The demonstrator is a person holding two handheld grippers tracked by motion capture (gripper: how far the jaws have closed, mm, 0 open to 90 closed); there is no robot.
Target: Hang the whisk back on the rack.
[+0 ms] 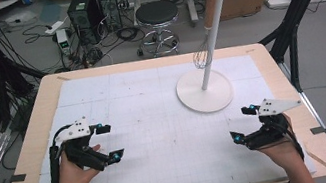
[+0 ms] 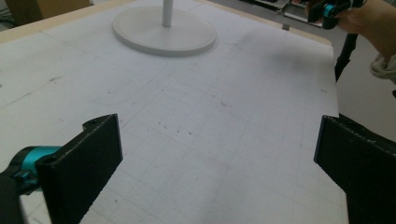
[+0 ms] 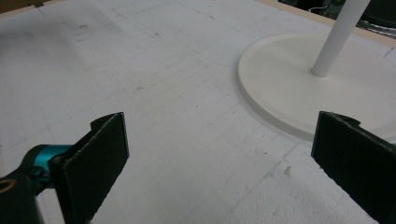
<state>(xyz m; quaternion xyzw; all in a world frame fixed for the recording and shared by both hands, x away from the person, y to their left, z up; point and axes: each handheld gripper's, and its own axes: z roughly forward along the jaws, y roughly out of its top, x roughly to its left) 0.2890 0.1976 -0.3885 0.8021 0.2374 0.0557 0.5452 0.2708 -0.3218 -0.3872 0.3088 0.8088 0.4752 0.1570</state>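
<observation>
Both the left tool and the right tool are held released over the near table, so a reach toward the whisk hung on the far-right stand is probably needed.

Even, diffuse indoor light fills the high view, bright enough to wash the white gridded paper sheet almost flat, its grid lines faint. Shadows are soft: a pale one hugs the round white disc base of the stand, and darker patches sit under the two hands. The room corners beyond the light wooden table fall dim, and lines bow slightly toward the edges (a wide lens).

In the left gripper view the near black jaws are blurred and nearly featureless, while the sheet's scuff marks stay fairly sharp; a soft grey shadow crosses the far right of the sheet. The right gripper view is similar, with mild overexposure on the disc base.
</observation>
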